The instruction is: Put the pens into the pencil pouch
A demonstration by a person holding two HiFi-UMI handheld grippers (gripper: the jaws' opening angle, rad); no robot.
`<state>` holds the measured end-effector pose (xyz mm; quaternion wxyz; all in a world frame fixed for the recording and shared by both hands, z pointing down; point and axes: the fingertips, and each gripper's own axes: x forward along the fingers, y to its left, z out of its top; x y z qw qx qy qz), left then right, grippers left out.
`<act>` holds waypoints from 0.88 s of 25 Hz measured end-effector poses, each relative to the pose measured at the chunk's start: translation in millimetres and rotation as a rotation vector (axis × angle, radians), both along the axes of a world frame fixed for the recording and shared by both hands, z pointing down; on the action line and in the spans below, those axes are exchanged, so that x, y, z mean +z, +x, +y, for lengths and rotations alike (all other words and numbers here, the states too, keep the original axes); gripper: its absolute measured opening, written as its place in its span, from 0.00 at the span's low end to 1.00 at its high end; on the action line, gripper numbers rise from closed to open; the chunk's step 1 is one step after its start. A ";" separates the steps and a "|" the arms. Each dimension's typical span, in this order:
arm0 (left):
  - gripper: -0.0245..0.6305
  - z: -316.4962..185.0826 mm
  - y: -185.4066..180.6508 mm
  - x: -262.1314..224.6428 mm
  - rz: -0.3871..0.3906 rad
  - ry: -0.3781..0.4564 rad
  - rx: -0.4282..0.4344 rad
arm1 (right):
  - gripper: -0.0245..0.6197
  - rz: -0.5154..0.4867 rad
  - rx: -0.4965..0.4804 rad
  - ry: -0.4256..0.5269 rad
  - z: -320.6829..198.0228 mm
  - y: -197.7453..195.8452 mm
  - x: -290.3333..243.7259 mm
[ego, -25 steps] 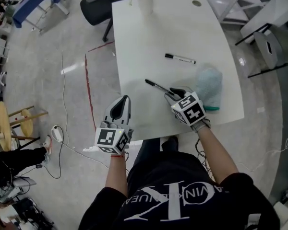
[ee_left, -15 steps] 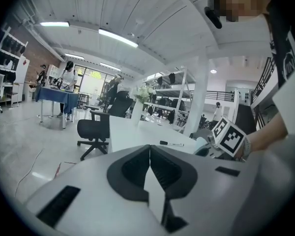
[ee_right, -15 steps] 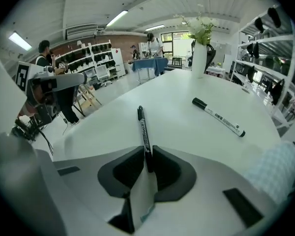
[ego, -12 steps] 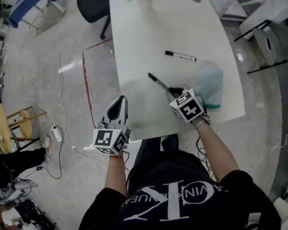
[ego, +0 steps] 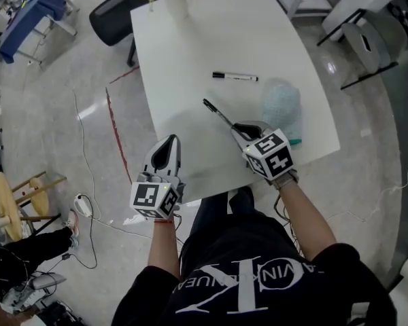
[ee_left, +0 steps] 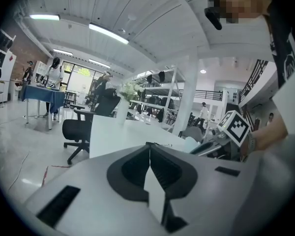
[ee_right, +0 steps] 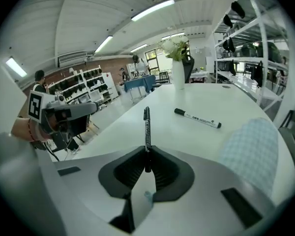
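Note:
My right gripper is shut on the tail of a thin black pen; its jaws have just been closing on it. The pen sticks out ahead of the jaws, over the white table. A white marker with a black cap lies farther back. The pale blue checked pouch lies just right of the right gripper. My left gripper is shut and empty at the table's near left edge.
A white vase with flowers stands at the table's far end. A black office chair is beyond the far left corner. Cables and a red line cross the floor to the left.
The right gripper's jaws closed on the black pen, which lay on the table a second ago and now points out from the jaws. The left gripper has barely shifted.

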<state>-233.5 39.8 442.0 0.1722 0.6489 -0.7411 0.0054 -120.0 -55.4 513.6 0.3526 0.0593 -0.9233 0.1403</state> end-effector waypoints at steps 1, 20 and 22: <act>0.04 -6.7 4.8 -1.0 0.001 0.003 0.018 | 0.11 -0.012 0.018 -0.002 -2.9 6.2 -4.1; 0.25 -110.2 156.3 19.6 -0.028 -0.096 0.491 | 0.11 -0.070 0.430 0.020 -46.8 181.9 -27.2; 0.33 -114.9 172.8 28.2 -0.057 -0.134 0.547 | 0.11 -0.069 0.461 0.016 -46.1 196.3 -24.8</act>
